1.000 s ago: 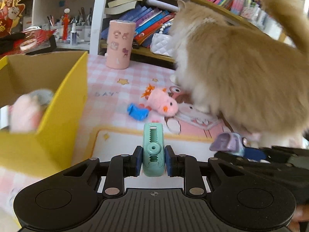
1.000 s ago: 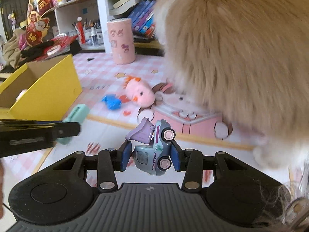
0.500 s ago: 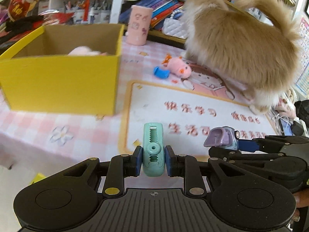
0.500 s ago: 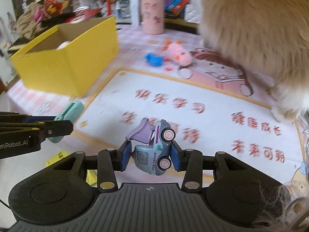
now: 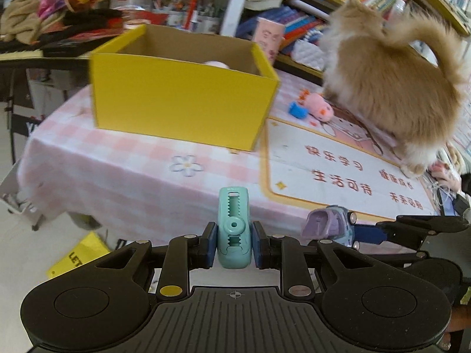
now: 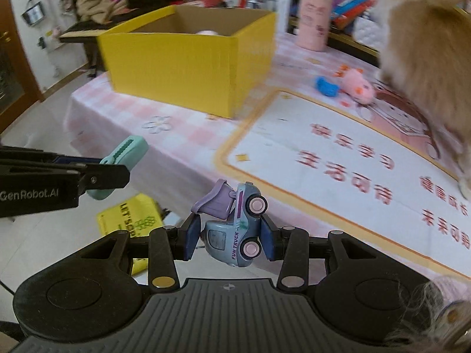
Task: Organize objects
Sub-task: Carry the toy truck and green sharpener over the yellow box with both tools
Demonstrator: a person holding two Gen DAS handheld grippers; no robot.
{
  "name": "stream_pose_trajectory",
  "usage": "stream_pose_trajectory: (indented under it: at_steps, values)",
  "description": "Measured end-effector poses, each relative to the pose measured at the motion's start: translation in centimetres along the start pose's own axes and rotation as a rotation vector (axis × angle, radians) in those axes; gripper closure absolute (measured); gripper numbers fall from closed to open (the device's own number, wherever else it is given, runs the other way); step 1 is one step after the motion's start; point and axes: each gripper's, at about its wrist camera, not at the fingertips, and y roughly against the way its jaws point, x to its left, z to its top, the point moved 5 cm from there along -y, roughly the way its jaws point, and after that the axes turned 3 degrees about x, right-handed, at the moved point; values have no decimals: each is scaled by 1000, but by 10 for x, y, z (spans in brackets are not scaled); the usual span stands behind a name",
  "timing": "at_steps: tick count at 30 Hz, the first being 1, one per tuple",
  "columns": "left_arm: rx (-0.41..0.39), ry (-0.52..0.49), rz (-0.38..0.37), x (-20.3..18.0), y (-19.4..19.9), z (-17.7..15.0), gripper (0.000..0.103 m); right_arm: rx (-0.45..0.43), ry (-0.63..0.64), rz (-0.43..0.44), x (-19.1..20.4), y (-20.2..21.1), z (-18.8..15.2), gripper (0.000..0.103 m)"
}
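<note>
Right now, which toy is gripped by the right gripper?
The blue toy truck, purple scoop up, wheels sideways. The teal clip is in the left; the pink plush lies on the table.

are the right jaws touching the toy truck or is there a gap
Touching. The right wrist view shows the right gripper with both blue pads pressed against the sides of the toy truck, which hangs tilted between them off the table.
</note>
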Motion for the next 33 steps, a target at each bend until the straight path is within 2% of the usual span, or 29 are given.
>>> stream_pose_trajectory:
  at_steps: [8,14,21,28,33]
  values:
    - [-66,11,27,33,25,0,80,-38,59,21,44,0,11,63]
    - [-114,-11,44,51,39,6,80,-85,78,16,67,2,24,63]
    - [-149,-43,57,62,46,15,80,-88,92,31,84,1,37,63]
    - [-214,-18,53,71,49,45,80,-97,85,51,88,-3,59,63]
    - [-298,-2,53,75,53,87,80,-205,49,59,80,5,101,63]
